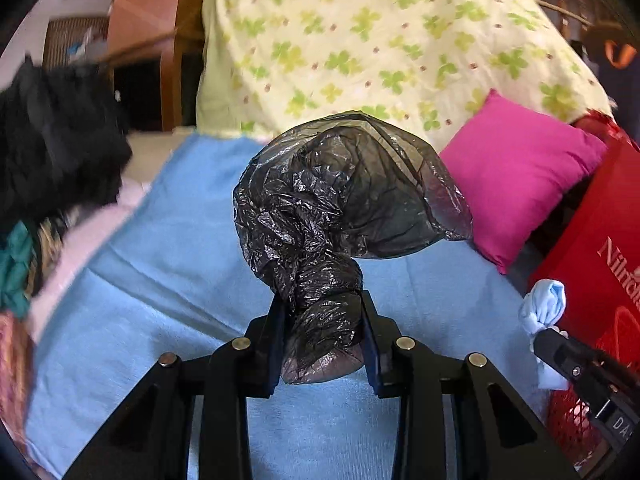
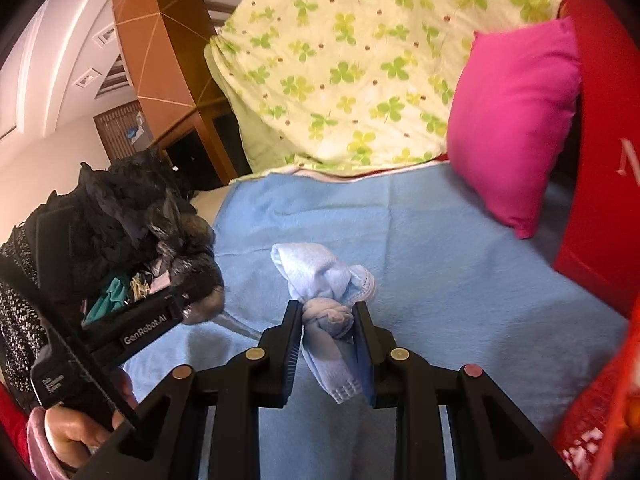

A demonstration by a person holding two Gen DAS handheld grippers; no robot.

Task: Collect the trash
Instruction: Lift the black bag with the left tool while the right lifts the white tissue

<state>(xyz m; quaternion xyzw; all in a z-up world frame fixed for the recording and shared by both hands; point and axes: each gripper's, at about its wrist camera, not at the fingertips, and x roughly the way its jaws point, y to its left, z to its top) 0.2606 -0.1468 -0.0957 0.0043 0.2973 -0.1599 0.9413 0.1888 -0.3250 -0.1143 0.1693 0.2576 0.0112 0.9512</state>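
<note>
The left tongs (image 1: 322, 320) are nearly closed and squeeze a crumpled black plastic bag (image 1: 340, 192), held up above the blue blanket (image 1: 160, 280) on the bed. The right tongs (image 2: 327, 320) are closed tight on a knotted light blue sock (image 2: 320, 276), also lifted over the blanket. A pink pillow (image 2: 516, 120) leans on a red bag (image 2: 608, 140).
</note>
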